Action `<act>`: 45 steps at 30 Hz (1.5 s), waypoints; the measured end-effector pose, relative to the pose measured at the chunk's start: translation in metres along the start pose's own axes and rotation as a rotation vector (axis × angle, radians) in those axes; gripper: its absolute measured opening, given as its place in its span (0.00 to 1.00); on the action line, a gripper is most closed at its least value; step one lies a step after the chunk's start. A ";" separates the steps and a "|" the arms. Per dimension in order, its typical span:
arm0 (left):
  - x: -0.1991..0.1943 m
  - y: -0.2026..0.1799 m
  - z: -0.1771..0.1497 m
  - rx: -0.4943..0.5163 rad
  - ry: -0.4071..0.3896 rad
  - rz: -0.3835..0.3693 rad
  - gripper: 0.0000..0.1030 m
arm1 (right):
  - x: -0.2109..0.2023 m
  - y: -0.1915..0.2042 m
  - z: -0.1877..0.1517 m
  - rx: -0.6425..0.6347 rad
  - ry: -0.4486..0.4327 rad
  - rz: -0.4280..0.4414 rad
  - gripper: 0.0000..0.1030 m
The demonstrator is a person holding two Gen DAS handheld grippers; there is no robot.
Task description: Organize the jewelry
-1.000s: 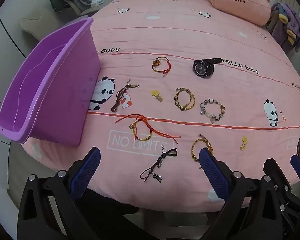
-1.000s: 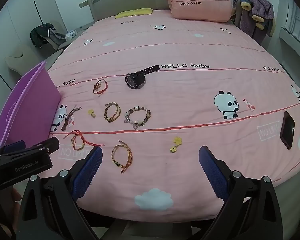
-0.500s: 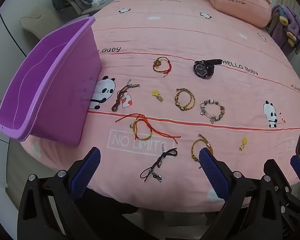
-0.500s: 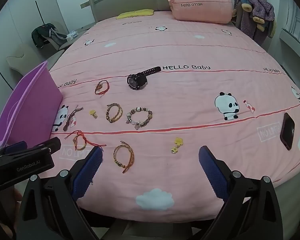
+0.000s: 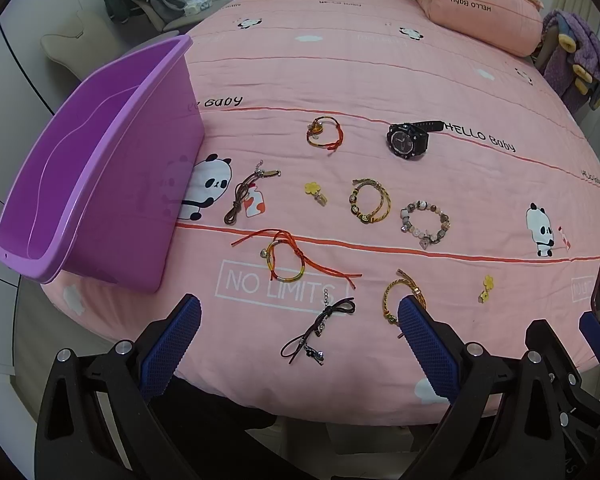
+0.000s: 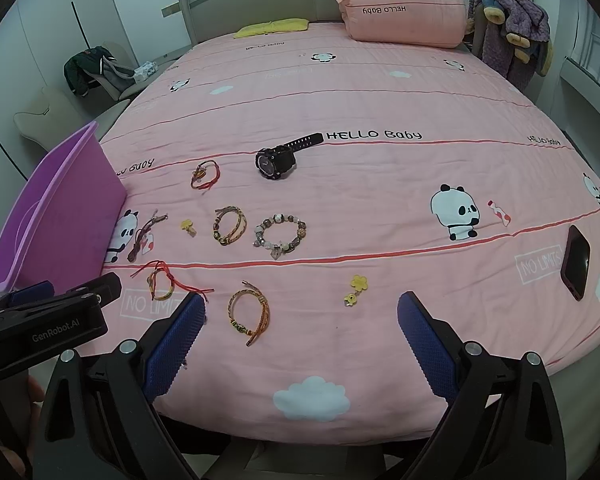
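Both your grippers hang over the near edge of the pink bedspread (image 5: 380, 80), nothing in either. Your left gripper (image 5: 300, 336) is spread wide, blue pads (image 5: 172, 344) well apart, w/ the black cord bracelet (image 5: 320, 328) lying on the cloth between them. Your right gripper (image 6: 300, 332) is also spread wide, empty; the gold braided bracelet (image 6: 250, 312) sits just inside its left pad.

Purple bin (image 5: 96, 168) stands on the bed's left side, tilted, open top facing left, nothing visible inside.

Jewelry is all loose on the spread, right of the bin: brown cord w/ a red-white charm (image 5: 248, 200) nearest the bin, red string bracelet w/ amber beads (image 5: 292, 264) on the "NO LIMITS" print, yellow flower clip (image 5: 315, 192), double gold bracelet (image 5: 370, 202), beaded charm bracelet (image 5: 424, 222), small red-gold bracelet (image 5: 324, 132) further back, black watch (image 5: 408, 140) by the "HELLO Baby" text. A 2nd yellow flower charm (image 6: 356, 288) lies apart, toward the right. Dark phone (image 6: 576, 262) lies at the far right edge.
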State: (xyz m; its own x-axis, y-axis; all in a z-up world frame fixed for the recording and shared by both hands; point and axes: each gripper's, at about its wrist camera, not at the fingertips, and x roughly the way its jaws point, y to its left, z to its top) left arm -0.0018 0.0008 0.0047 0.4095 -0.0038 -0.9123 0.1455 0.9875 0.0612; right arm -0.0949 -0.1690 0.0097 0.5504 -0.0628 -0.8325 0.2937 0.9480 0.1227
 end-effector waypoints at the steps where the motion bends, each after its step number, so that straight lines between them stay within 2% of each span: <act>1: 0.000 0.000 0.000 0.000 0.000 0.000 0.94 | 0.000 0.000 0.000 -0.001 0.000 0.000 0.90; 45: 0.000 0.001 -0.001 -0.001 -0.001 -0.002 0.94 | 0.001 0.001 0.000 0.002 0.004 0.008 0.90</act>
State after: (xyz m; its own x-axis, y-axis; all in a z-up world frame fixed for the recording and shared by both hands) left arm -0.0021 0.0021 0.0042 0.4100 -0.0064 -0.9121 0.1457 0.9876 0.0586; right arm -0.0941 -0.1679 0.0094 0.5493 -0.0538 -0.8339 0.2911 0.9477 0.1306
